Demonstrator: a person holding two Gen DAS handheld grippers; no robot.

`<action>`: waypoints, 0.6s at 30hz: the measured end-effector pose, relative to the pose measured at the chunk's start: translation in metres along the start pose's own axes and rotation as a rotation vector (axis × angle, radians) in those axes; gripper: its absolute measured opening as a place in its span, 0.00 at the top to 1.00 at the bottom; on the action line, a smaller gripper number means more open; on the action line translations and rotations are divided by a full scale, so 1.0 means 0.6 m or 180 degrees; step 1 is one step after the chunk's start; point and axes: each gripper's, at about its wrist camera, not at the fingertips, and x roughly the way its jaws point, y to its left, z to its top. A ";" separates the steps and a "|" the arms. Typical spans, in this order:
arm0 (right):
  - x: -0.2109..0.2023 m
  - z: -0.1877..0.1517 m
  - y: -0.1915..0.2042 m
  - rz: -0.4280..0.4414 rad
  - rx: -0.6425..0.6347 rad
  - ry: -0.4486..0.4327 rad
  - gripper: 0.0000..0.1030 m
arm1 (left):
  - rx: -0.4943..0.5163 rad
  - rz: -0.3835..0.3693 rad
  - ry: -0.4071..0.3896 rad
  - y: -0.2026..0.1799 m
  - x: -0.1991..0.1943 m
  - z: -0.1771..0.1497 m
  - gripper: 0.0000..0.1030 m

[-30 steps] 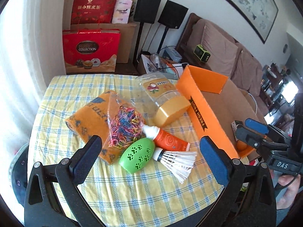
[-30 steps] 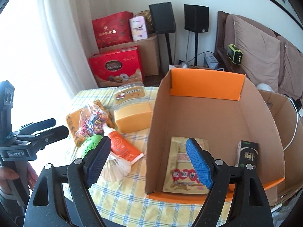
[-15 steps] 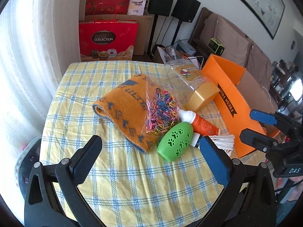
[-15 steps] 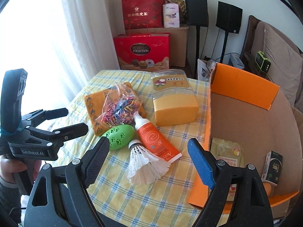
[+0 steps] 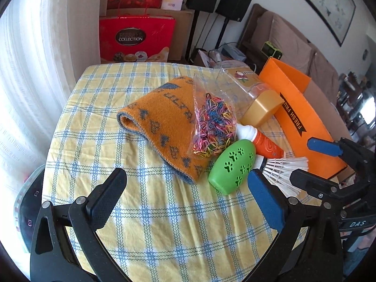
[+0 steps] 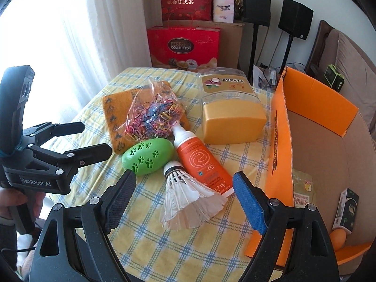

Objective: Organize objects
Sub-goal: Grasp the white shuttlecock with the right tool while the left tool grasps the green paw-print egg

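Shuttlecock lies on the checked cloth between the right gripper jaws, wide open, empty; cork end points away, skirt toward the tongs. Left gripper also open, empty, farther off beside green egg. Right is nearer.

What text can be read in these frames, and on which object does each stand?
"COLLECTION": red gift box.
"FRESH FRU", cut off: orange cardboard box.
"GenRobot.AI": left hand-held gripper.
"DAS": right hand-held gripper.
"30": orange tube.
Chinese characters on the red bag and clear jar: too small to read.
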 end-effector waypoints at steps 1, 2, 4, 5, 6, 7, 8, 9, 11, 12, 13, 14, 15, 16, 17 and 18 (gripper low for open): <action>0.000 0.001 0.004 -0.0012 -0.0046 -0.0009 0.17 | -0.0001 0.0002 -0.0001 0.000 0.000 0.000 0.00; 0.001 0.002 0.007 -0.0022 -0.0089 -0.0013 0.17 | -0.0007 0.0001 -0.0005 0.000 0.000 0.000 0.00; 0.006 0.004 0.014 -0.0041 -0.0157 0.0005 0.17 | -0.0032 -0.0018 -0.0027 0.003 -0.001 0.001 0.00; 0.009 0.005 0.017 -0.0062 -0.0189 0.0014 0.17 | -0.0047 -0.0027 -0.0035 0.005 -0.002 0.001 0.00; 0.013 0.005 0.020 -0.0086 -0.0222 0.0023 0.17 | -0.0058 -0.0032 -0.0040 0.006 -0.002 0.002 0.00; 0.017 0.005 0.022 -0.0104 -0.0247 0.0035 0.18 | -0.0063 -0.0036 -0.0041 0.007 -0.002 0.002 0.00; 0.023 0.004 0.023 -0.0104 -0.0259 0.0060 0.18 | -0.0065 -0.0032 -0.0038 0.009 -0.002 0.003 0.00; 0.029 0.003 0.023 -0.0094 -0.0254 0.0101 0.18 | -0.0067 -0.0024 -0.0034 0.009 -0.001 0.003 0.00; 0.042 -0.002 0.021 -0.0085 -0.0235 0.0194 0.19 | -0.0070 -0.0024 -0.0021 0.011 0.002 0.003 0.00; 0.048 -0.005 0.019 -0.0081 -0.0222 0.0243 0.19 | -0.0071 -0.0025 -0.0016 0.010 0.002 0.002 0.00; 0.053 -0.008 0.016 -0.0069 -0.0202 0.0289 0.20 | -0.0070 -0.0031 -0.0012 0.010 0.003 0.002 0.00; 0.058 -0.011 0.013 -0.0056 -0.0174 0.0326 0.22 | -0.0071 -0.0035 -0.0008 0.009 0.004 0.001 0.00; 0.061 -0.014 0.010 -0.0046 -0.0151 0.0354 0.27 | -0.0069 -0.0041 -0.0001 0.008 0.006 0.001 0.00; 0.063 -0.016 0.007 -0.0068 -0.0137 0.0381 0.30 | -0.0063 -0.0046 0.0004 0.007 0.007 0.000 0.00; 0.064 -0.017 0.004 -0.0084 -0.0133 0.0389 0.32 | -0.0056 -0.0047 0.0008 0.006 0.008 0.000 0.00; 0.064 -0.018 0.001 -0.0092 -0.0127 0.0401 0.37 | -0.0048 -0.0053 0.0014 0.004 0.010 0.000 0.00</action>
